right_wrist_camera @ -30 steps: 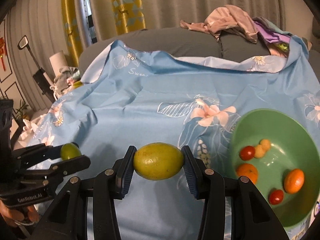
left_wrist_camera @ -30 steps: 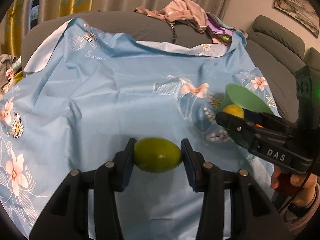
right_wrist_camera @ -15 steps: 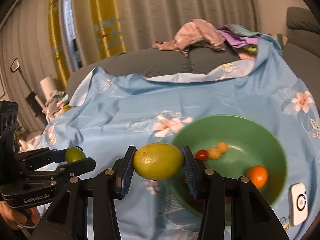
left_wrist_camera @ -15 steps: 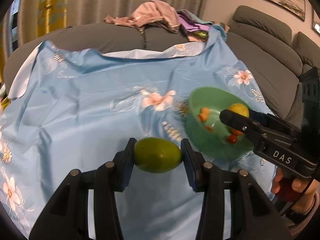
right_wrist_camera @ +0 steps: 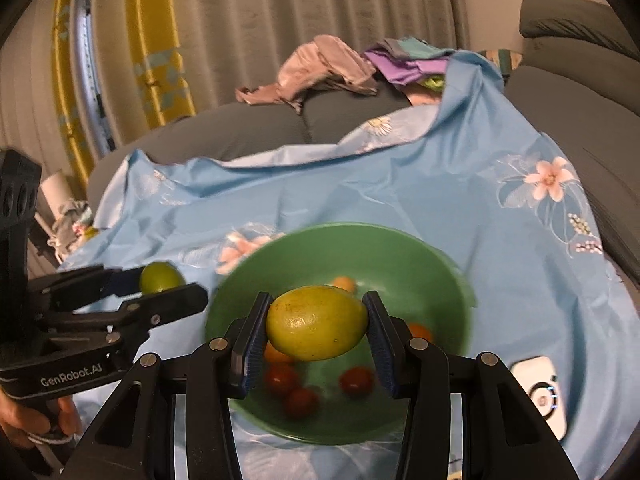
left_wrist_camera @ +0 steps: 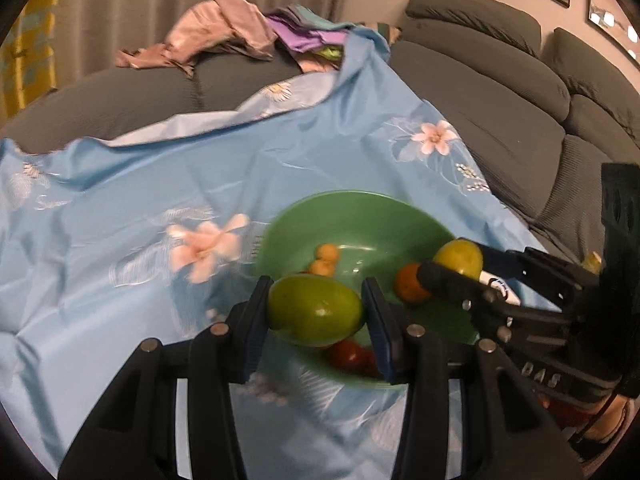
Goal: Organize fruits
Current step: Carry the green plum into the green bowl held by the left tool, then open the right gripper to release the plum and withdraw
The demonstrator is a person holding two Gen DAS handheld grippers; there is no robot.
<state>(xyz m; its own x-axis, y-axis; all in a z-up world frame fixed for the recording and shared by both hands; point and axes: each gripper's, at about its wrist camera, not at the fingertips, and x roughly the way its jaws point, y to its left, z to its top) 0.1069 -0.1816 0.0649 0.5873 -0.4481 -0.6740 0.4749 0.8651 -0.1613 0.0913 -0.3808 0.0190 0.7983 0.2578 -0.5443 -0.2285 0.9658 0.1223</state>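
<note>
My left gripper point(left_wrist_camera: 315, 312) is shut on a green fruit point(left_wrist_camera: 314, 310) and holds it above the near left rim of the green bowl point(left_wrist_camera: 360, 216). My right gripper point(right_wrist_camera: 317, 328) is shut on a yellow-green fruit point(right_wrist_camera: 317, 328) and holds it over the middle of the bowl point(right_wrist_camera: 384, 248). The bowl holds an orange point(left_wrist_camera: 408, 288), small yellow-orange fruits point(left_wrist_camera: 328, 254) and red tomatoes point(right_wrist_camera: 356, 380). Each gripper also shows in the other's view: the right one point(left_wrist_camera: 458, 266) at right, the left one point(right_wrist_camera: 160, 280) at left.
The bowl stands on a light blue flowered cloth point(left_wrist_camera: 120, 208) spread over a grey sofa point(left_wrist_camera: 500, 128). A heap of clothes point(left_wrist_camera: 224, 28) lies on the sofa back. A white device point(right_wrist_camera: 540, 388) lies on the cloth to the right of the bowl.
Both grippers have moved right and forward with their fruits. The right one now hangs over the bowl's middle, and the left one has reached its near left rim.
</note>
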